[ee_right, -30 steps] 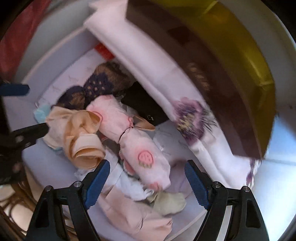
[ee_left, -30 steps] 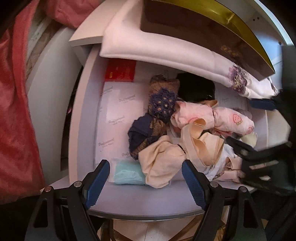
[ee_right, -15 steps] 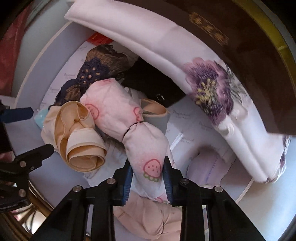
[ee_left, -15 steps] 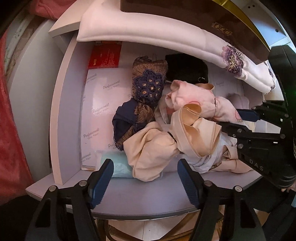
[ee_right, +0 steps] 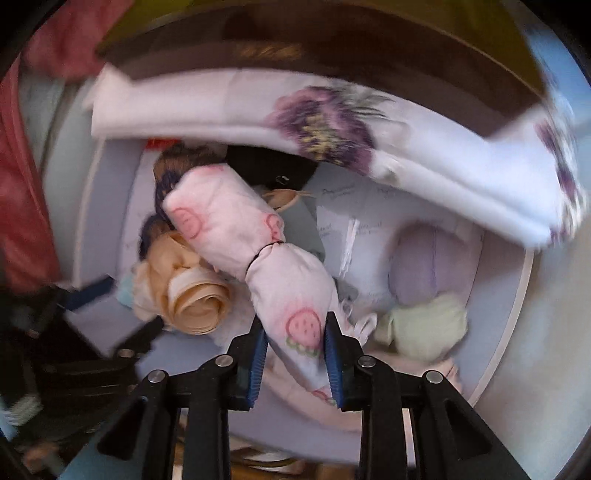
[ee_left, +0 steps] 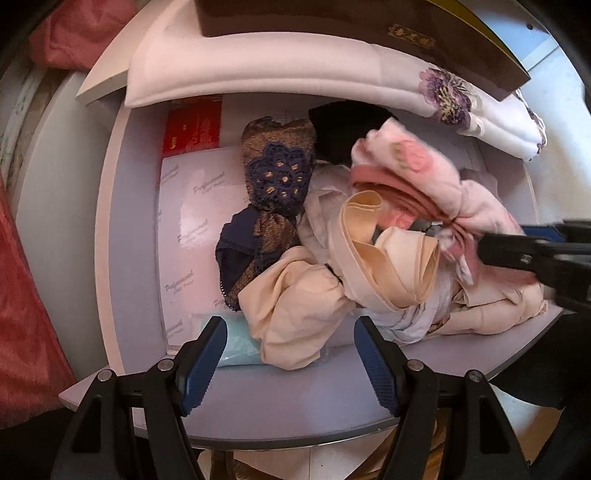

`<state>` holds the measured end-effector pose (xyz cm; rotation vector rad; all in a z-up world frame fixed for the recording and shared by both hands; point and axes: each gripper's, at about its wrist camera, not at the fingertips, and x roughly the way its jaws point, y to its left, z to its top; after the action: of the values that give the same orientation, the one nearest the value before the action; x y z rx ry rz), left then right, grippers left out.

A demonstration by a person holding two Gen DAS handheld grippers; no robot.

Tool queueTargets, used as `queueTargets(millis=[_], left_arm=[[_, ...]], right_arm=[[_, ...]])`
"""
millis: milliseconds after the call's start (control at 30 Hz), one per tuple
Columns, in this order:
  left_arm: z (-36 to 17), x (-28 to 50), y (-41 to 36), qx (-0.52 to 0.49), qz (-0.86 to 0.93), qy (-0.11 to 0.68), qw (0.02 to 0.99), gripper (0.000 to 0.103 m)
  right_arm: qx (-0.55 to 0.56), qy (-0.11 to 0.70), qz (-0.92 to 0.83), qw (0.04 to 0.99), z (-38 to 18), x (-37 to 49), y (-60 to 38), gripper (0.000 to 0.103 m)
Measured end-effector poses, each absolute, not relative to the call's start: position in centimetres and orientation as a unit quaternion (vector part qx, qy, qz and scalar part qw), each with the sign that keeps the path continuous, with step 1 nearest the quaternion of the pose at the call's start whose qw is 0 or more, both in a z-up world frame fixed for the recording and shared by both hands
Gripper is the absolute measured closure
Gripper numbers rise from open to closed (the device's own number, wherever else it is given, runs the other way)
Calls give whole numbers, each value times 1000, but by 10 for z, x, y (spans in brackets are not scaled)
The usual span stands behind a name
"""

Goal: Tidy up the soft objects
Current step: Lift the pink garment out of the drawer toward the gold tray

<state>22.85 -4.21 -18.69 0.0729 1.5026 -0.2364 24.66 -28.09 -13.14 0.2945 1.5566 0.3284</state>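
An open drawer (ee_left: 258,398) holds a heap of rolled underwear. My right gripper (ee_right: 295,343) is shut on a pink roll with a strawberry print (ee_right: 258,254), lifted above the heap; the left wrist view shows that roll (ee_left: 436,177) at the right with the right gripper (ee_left: 517,251) clamped on its end. My left gripper (ee_left: 288,343) hangs open over the drawer's front edge, its pads either side of a beige garment (ee_left: 295,314) without pressing it. A beige coiled roll (ee_left: 384,258), a navy and gold lace piece (ee_left: 277,177) and a black item (ee_left: 343,125) lie in the heap.
A folded white quilt with purple flowers (ee_left: 295,70) and a brown box (ee_left: 351,22) overhang the drawer's back. A red packet (ee_left: 192,125) and white printed liner (ee_left: 192,229) fill the left part. A lilac roll (ee_right: 428,266) and pale green roll (ee_right: 428,325) sit right. Red cloth (ee_left: 22,295) hangs left.
My right gripper closed on the strawberry-print roll and lifted it, swinging sideways and rolling. The left gripper narrowed slightly and drifted lower toward the drawer front.
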Motion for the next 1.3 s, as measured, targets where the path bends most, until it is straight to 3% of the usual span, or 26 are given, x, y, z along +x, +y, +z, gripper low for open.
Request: queueTargets(millis=[167,433,467,567,633,700,767,1067,1300], left_arm=[[-191,228,-53,45,-113,683,720,31],[-192,225,-59,50,-114,681,722,31],[-192,224,-59,49,-115,680,722,31],[-192,222,-59,51,-117,681,721,31],[-195,223,-57,52,-119,683,719,31],[-198,223,-59,54,-119,685,717,31],[-201,222,-60,57,-118,686,716,31],[-204,221,-71,65,-125,679,721,31],[-200,231,-47,-40,-107,684,721,31]], right_arm=[[210,667,151,698,-106,223,-312,82],[152,693,154,687,-121,221,-294,78],[137,695,152,689,-125,223,-289,76],[107,693,148,697,-134,236,-266,49],[91,690,143,704,-140,240,-261,45],[84,688,138,707,-150,246,-255,46],[81,691,138,705,-156,244,-253,65],[93,685,121,712,-157,234,-263,72],[131,660,96,733,-122,214,-301,73]])
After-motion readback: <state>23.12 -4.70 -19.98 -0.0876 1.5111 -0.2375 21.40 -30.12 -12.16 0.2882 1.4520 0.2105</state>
